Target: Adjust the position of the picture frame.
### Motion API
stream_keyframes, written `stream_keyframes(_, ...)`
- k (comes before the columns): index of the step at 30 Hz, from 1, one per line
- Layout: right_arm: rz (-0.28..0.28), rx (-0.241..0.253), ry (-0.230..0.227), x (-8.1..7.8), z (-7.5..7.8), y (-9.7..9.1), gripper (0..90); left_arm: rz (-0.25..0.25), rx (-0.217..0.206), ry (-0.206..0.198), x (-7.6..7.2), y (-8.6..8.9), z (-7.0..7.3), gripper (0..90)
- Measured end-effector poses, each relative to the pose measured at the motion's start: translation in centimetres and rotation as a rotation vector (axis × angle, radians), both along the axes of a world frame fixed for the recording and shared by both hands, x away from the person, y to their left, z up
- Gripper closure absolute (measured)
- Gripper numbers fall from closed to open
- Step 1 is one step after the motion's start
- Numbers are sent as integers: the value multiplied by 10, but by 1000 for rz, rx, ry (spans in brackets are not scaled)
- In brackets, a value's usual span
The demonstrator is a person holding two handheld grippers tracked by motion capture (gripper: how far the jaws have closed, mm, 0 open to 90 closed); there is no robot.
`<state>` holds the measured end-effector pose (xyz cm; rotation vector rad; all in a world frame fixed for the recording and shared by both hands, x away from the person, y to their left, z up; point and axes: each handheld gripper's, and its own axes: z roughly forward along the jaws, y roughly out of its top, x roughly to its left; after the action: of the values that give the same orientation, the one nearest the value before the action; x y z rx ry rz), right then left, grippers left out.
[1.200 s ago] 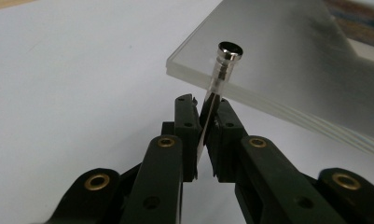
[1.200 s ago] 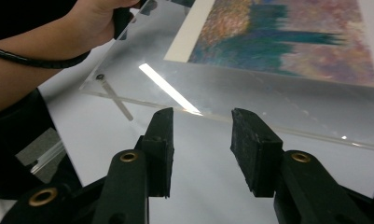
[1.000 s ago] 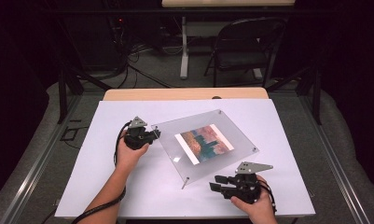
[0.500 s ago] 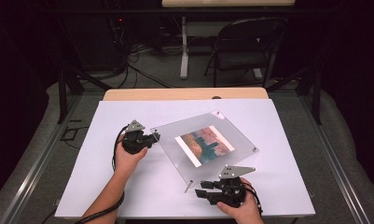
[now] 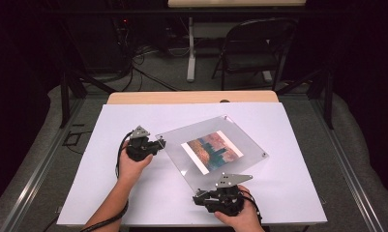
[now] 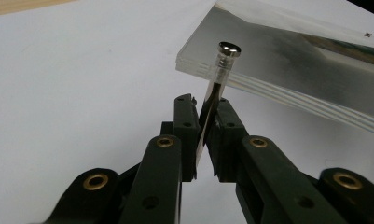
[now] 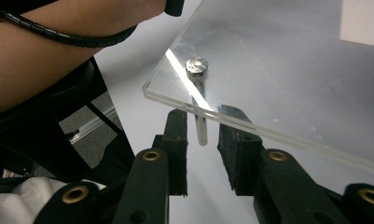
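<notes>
A clear acrylic picture frame [image 5: 182,145] holding a colourful photo [image 5: 212,150] stands on metal corner posts on the white table. My left gripper [image 5: 155,143] is at its left corner, shut on the corner post [image 6: 222,70], the pads [image 6: 184,116] pressing the shaft from both sides. My right gripper [image 5: 197,197] is at the near corner. In the right gripper view [image 7: 204,114] that corner's post [image 7: 201,133] stands between the jaws with a gap on each side. Its jaws have just been closing and do not press the post.
The white sheet [image 5: 109,193] covers the table, with a wooden edge [image 5: 191,97] at the far side. A folding chair [image 5: 252,53] and cables on the floor lie beyond. The person's left forearm [image 7: 58,56] crosses the right gripper view close by.
My right gripper has moved left along the table's front to the frame's near corner, and its jaws stand narrower around the post. The left gripper has kept still on its post.
</notes>
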<state>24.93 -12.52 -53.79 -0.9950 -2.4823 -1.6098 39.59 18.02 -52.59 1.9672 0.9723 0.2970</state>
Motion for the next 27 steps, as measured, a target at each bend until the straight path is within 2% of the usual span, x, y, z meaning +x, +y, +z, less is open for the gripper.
stream_keyframes(5,7,-14,-8,0,-1,6,831,-2,1,-1,-2,1,0,828)
stream_keyframes(9,25,-43,-48,-1,-1,7,845,-2,-1,-11,-3,0,1,830)
stream_keyframes(12,24,-40,-61,-2,2,5,849,-6,-2,-28,-8,1,3,832)
stream_keyframes(17,10,-27,-53,-2,5,-2,852,-6,7,-45,-15,3,7,841)
stream_keyframes(22,-46,-5,-30,3,8,-18,855,-1,18,-56,-28,9,10,851)
stream_keyframes(27,-78,-17,-19,8,8,-29,855,-4,21,-53,-37,12,11,855)
